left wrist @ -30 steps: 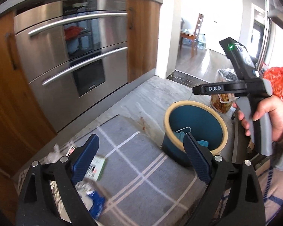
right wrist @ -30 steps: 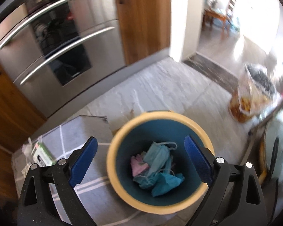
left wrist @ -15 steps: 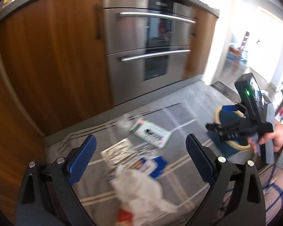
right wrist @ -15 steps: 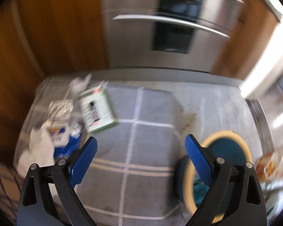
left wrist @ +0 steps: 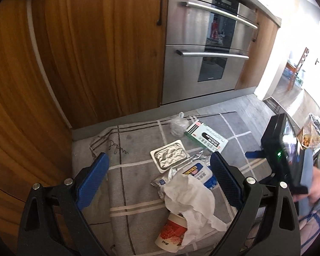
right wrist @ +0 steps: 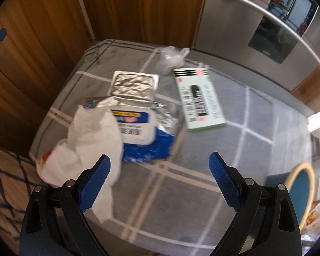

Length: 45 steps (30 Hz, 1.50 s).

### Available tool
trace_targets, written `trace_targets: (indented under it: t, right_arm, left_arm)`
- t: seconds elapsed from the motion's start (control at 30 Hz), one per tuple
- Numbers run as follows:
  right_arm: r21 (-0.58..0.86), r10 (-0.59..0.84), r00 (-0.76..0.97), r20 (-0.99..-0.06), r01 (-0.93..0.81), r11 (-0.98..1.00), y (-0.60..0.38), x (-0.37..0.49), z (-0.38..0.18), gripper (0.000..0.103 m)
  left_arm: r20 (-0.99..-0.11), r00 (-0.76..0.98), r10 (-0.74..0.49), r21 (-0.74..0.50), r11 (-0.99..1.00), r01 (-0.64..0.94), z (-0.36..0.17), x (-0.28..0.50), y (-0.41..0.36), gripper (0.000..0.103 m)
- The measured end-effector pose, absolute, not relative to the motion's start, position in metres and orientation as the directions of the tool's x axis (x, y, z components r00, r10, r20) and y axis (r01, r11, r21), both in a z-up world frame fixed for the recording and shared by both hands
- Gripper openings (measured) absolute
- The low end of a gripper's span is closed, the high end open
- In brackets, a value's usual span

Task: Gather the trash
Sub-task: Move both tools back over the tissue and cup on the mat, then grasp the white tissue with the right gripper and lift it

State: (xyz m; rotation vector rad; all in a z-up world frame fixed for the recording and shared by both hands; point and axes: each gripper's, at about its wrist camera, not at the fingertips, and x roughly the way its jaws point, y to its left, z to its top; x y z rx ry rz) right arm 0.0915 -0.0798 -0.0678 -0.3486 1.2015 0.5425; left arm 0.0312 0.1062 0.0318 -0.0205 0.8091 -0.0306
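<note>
A grey checked rug (left wrist: 138, 194) lies before wooden cabinets (left wrist: 85, 49) and a steel oven (left wrist: 204, 49). Trash sits mid-rug: tissue (right wrist: 93, 136), foil tray (right wrist: 133, 85), green box (right wrist: 199, 99). Both grippers (left wrist: 157, 180) (right wrist: 159, 176) gape empty. The bin (right wrist: 301, 188) is cut off at right.

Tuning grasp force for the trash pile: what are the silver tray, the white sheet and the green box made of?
Silver tray: looks like thin aluminium foil, shiny and creased all over.
White sheet: likely paper towel or tissue, matte, soft folds.
Green box: seemingly printed cardboard with sharp, flat edges; the blur hides the finish.
</note>
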Motion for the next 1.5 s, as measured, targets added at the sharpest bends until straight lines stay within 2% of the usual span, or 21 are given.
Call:
trace_targets:
  t: [0.17,0.33,0.53,0.7,0.8,0.97,1.13,1.23,1.5]
  right_arm:
    - [0.106,0.260,0.225,-0.939,-0.532,0.840,-0.060,0.092,-0.083,0.091]
    - [0.114,0.261,0.205,-0.943,-0.540,0.834,-0.041,0.086,-0.100,0.083]
    - [0.091,0.200,0.142,-0.969,-0.550,0.830,-0.028,0.083,-0.126,0.061]
    - [0.123,0.213,0.099,-0.972,-0.559,0.820,-0.026,0.082,-0.129,0.025]
    - [0.153,0.253,0.116,-0.960,-0.540,0.827,-0.036,0.087,-0.111,0.013]
    - [0.139,0.272,0.221,-0.937,-0.479,0.867,-0.065,0.101,-0.069,0.011]
    - [0.047,0.251,0.410,-0.877,-0.447,0.893,-0.094,0.108,-0.012,0.011]
    - [0.029,0.245,0.486,-0.839,-0.410,0.911,-0.111,0.113,0.013,0.011]
    - [0.130,0.295,0.568,-0.768,-0.313,0.941,-0.159,0.108,0.052,0.011]
  left_arm:
    - [-0.724,0.690,-0.019,-0.037,0.999,-0.012,0.031,0.033,0.122,0.094]
    - [-0.741,0.671,-0.009,-0.058,0.997,-0.051,0.025,0.037,0.137,0.094]
    - [-0.767,0.641,-0.024,-0.079,0.995,-0.057,0.017,0.043,0.142,0.094]
    - [-0.780,0.624,-0.041,-0.083,0.996,-0.039,0.012,0.045,0.139,0.094]
    - [-0.792,0.609,-0.050,-0.079,0.997,-0.021,0.008,0.046,0.136,0.094]
    - [-0.808,0.586,-0.064,-0.075,0.997,0.006,0.002,0.049,0.127,0.094]
    - [-0.823,0.564,-0.073,-0.042,0.997,0.068,-0.005,0.048,0.110,0.094]
    - [-0.834,0.539,-0.119,-0.061,0.990,0.126,-0.011,0.045,0.096,0.094]
    - [-0.825,0.559,-0.084,0.103,0.950,0.296,-0.027,0.010,0.031,0.094]
